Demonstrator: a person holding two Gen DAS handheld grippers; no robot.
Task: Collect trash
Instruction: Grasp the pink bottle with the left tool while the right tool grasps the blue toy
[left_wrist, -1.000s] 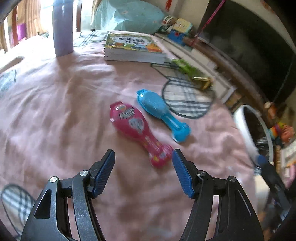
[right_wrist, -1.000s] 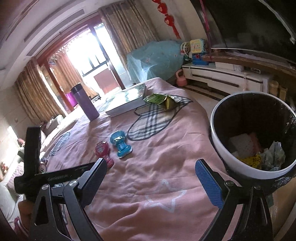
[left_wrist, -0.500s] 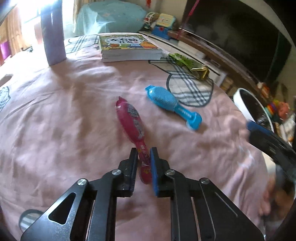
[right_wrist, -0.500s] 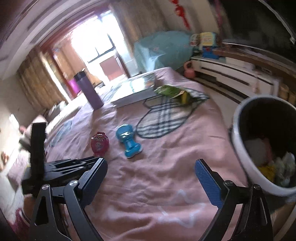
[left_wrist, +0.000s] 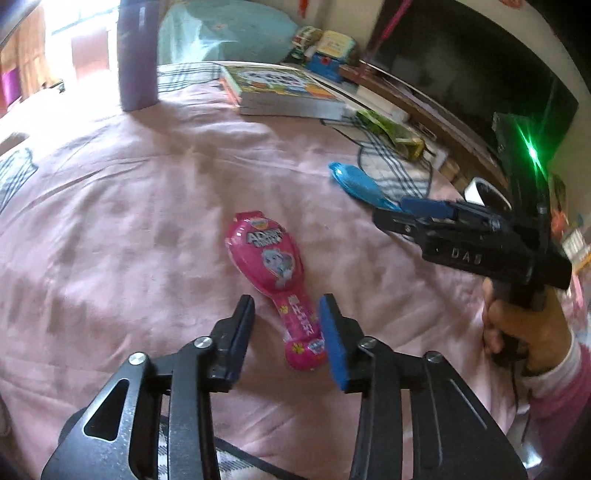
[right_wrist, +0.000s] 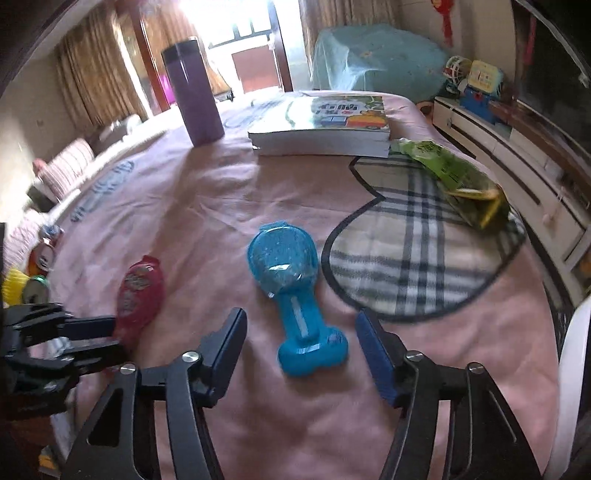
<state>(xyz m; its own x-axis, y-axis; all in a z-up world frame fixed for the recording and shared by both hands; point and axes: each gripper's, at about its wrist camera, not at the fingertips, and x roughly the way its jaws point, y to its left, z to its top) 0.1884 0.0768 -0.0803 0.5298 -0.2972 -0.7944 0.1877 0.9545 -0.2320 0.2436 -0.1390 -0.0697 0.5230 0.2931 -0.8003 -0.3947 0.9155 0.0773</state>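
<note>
Left hand-held gripper (left_wrist: 286, 321) is opening around the pink wrapper's (left_wrist: 269, 258) tail, not pinching it. Right hand-held gripper (right_wrist: 301, 334) is closing on the blue wrapper (right_wrist: 291, 280) just right of the pink one, not touching. Next: squeeze both, then bin them.

left gripper (left_wrist: 286, 317): angled downward, jaws opening, pads clear of contact | right gripper (right_wrist: 301, 336): angled downward, jaws closing, pads not yet pressing | right hand (left_wrist: 517, 328): wrapped round its handle, pink sleeve at wrist
</note>
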